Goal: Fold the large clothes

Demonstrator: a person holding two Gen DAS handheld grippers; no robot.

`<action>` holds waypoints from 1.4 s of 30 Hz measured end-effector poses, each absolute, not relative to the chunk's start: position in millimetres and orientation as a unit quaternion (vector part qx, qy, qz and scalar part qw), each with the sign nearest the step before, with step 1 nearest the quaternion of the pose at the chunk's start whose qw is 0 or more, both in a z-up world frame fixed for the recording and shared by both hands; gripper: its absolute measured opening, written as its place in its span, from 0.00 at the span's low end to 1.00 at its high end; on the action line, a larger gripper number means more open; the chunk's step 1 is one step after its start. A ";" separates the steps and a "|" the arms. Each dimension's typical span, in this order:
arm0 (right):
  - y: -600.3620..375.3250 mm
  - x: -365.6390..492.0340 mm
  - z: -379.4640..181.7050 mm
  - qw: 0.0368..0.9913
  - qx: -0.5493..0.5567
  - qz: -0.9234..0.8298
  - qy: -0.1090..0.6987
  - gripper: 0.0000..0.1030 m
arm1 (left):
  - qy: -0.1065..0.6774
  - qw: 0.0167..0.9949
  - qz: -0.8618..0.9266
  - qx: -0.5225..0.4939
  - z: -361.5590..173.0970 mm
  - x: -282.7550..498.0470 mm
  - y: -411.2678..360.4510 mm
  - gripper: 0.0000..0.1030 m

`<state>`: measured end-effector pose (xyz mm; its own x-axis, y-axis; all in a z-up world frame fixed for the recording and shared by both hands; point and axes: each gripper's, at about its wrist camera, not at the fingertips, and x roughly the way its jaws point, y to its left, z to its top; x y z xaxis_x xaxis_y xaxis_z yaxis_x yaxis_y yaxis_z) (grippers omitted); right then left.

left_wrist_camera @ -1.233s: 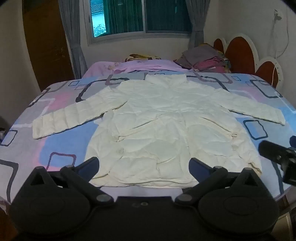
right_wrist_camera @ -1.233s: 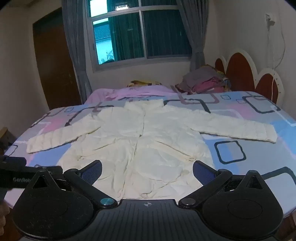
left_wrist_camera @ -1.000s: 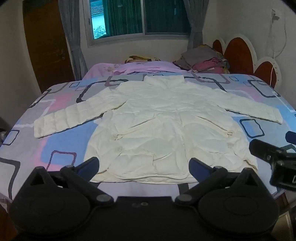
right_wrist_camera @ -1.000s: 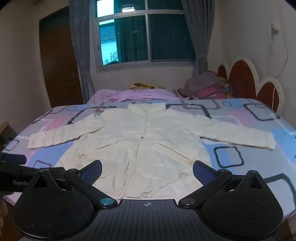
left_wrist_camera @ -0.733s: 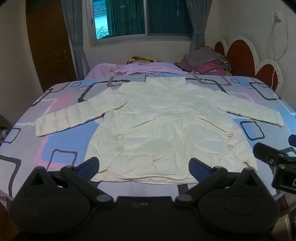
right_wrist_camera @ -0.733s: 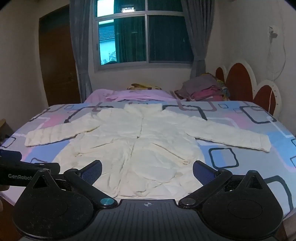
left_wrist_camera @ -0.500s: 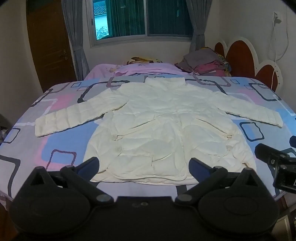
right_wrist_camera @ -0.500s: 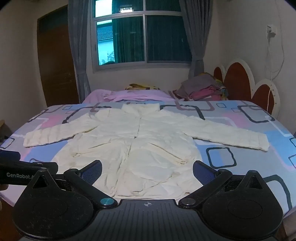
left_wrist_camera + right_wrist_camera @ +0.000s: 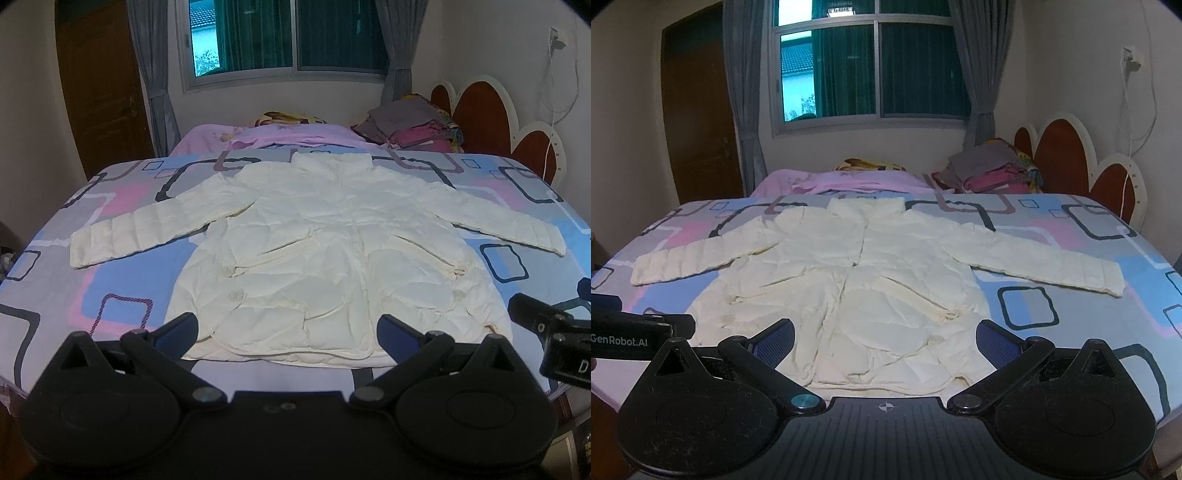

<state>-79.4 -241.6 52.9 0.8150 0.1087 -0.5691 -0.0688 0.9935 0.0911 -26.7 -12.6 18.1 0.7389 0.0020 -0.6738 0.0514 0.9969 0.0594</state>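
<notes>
A cream padded jacket is lying face up and spread flat on the bed, collar toward the window and hem at the near edge, with both sleeves stretched out to the sides. The left tool and the right tool are hovering side by side over the hem, each with its fingers spread wide and gripping nothing. The fold is not yet started, so the step in hand appears to be choosing the first grips. For a clean result, each tool is best closing on a sleeve near its cuff, pinching both layers of padding, and carrying it across the chest so that it lies flat; padded fabric is likely to spring back, so each fold probably needs pressing down before release. The front panels are creased and slightly bunched near the pockets, and smoothing them first is advisable. A stack of folded clothes and a pink blanket are lying beyond the collar, well apart from the jacket and not obstructing. The bedspread around the jacket is leaving room on both sides for the sleeves to swing inward.
</notes>
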 end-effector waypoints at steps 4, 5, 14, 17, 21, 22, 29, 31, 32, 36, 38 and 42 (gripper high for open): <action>-242.3 -79.6 52.0 0.952 0.037 0.046 0.300 1.00 | 0.361 0.932 -0.009 0.034 12.0 -27.6 -10.2 1.00; -242.1 -79.4 52.3 0.952 0.037 0.046 0.301 1.00 | 0.362 0.931 -0.008 0.034 12.1 -27.7 -9.9 1.00; -234.0 -77.4 51.4 0.951 0.029 0.053 0.304 1.00 | 0.366 0.930 -0.002 0.030 7.1 -28.8 -3.4 1.00; -232.8 -76.8 51.3 0.950 0.030 0.053 0.305 1.00 | 0.366 0.930 -0.001 0.030 6.8 -29.4 -1.5 1.00; -232.6 -76.5 51.0 0.950 0.029 0.054 0.305 1.00 | 0.367 0.930 0.001 0.027 6.3 -30.2 0.8 1.00; -232.5 -76.3 51.0 0.950 0.029 0.054 0.305 1.00 | 0.367 0.930 0.002 0.027 5.4 -28.9 0.1 1.00; -231.4 -74.9 49.5 0.950 0.028 0.057 0.304 1.00 | 0.369 0.929 0.004 0.025 4.1 -28.4 1.1 1.00; -231.7 -75.0 49.2 0.950 0.028 0.056 0.305 1.00 | 0.370 0.929 0.004 0.027 3.6 -27.2 -0.7 1.00; -231.3 -75.1 49.4 0.950 0.029 0.057 0.305 1.00 | 0.369 0.929 0.003 0.027 4.7 -27.2 -0.5 1.00; -231.5 -74.6 49.0 0.950 0.029 0.056 0.306 1.00 | 0.369 0.929 0.003 0.027 4.5 -26.8 -0.9 1.00; -231.6 -74.5 48.8 0.950 0.028 0.055 0.306 1.00 | 0.369 0.929 0.003 0.027 4.2 -27.5 -0.9 1.00; -231.3 -74.0 48.7 0.950 0.027 0.054 0.307 1.00 | 0.370 0.929 0.002 0.026 3.1 -27.6 -0.7 1.00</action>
